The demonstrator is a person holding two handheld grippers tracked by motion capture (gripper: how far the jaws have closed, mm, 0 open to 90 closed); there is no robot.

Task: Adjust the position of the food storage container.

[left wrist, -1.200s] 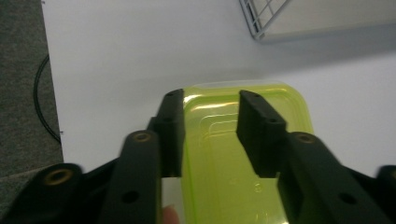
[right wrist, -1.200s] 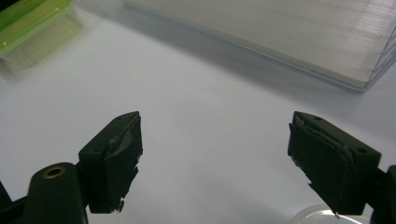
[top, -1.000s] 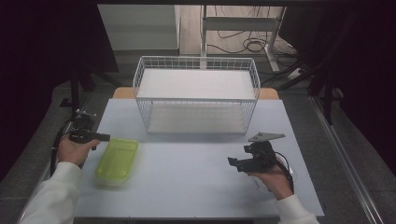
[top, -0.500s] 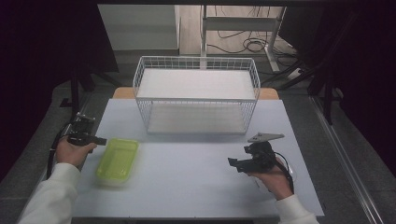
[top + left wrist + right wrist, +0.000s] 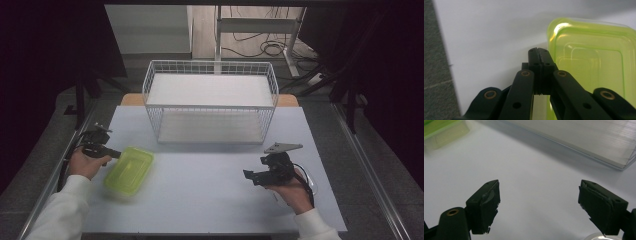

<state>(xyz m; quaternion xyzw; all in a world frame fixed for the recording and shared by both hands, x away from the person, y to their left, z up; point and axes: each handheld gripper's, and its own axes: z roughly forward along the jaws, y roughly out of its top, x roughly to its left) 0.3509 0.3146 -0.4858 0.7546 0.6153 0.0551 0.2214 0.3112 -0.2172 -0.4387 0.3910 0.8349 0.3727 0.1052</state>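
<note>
- Now my left gripper (image 5: 538, 53) has its jaws pressed together with nothing between them; the tips sit just beside the box (image 5: 596, 67), at its rim, and I cannot tell whether they touch it.
- Seen from above, that gripper (image 5: 100, 146) is near the table's (image 5: 200, 200) left edge, and the box (image 5: 129, 167) lies flat on the table just to its right, open side up and empty as far as I can see.
- My right gripper (image 5: 539, 205) has its jaws wide apart over bare table; from above it (image 5: 260, 173) sits toward the right edge, well apart from the box.
- Behind both, the basket (image 5: 210, 102) stands along the far edge, its wire walls upright.
- Risk, as I judge it: with jaws together I could only nudge the box, so a push at its rim might slide or spin it toward the front edge.
- Another risk: the plastic looks light and smooth, so a grip on the thin wall might slip or tip it.
- I can read no brand, label or writing on anything.
</note>
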